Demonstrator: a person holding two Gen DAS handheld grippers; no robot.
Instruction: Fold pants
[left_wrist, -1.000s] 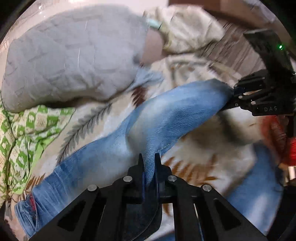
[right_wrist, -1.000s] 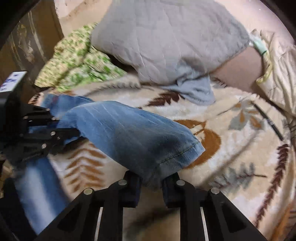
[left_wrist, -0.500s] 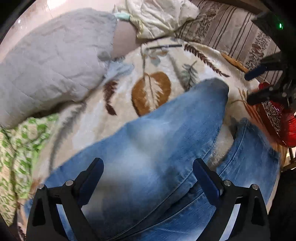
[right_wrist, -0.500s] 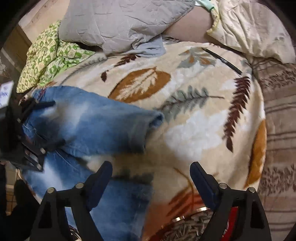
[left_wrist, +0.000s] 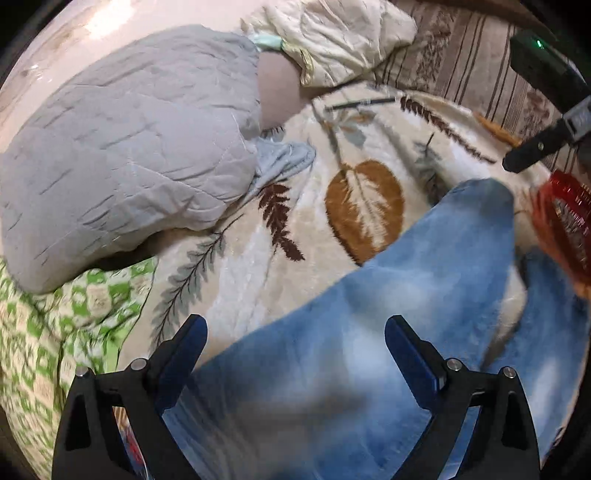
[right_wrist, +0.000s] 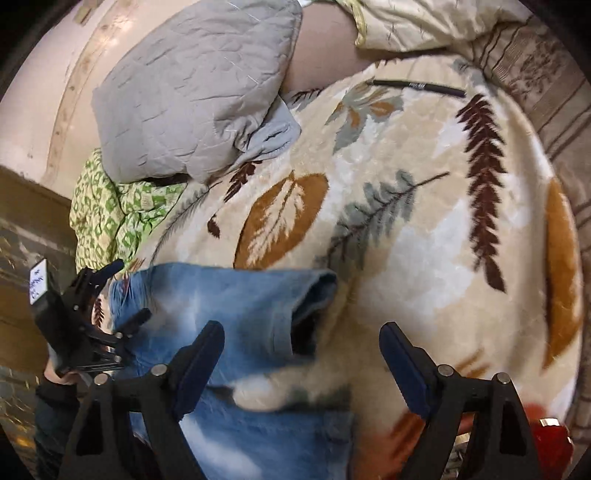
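Blue faded jeans (left_wrist: 388, 332) lie on a cream leaf-patterned blanket (left_wrist: 351, 147), one leg folded across the other. In the right wrist view the jeans (right_wrist: 240, 314) show the folded leg's hem at the right. My left gripper (left_wrist: 295, 347) is open and empty above the jeans. My right gripper (right_wrist: 301, 350) is open and empty above the hem and blanket (right_wrist: 424, 221). The left gripper also shows in the right wrist view (right_wrist: 118, 291), open, at the jeans' left end. Part of the right gripper (left_wrist: 532, 151) shows at the left wrist view's right edge.
A grey quilted pillow (left_wrist: 129, 140) and a green patterned cloth (left_wrist: 55, 325) lie at the back left. A cream quilt (left_wrist: 332, 40) is at the back. A dark pen (right_wrist: 417, 85) lies on the blanket. A red object (left_wrist: 565, 221) sits at the right.
Both grippers let go of the jeans leg, opened wide and lifted back. The folded leg now rests on the jeans.
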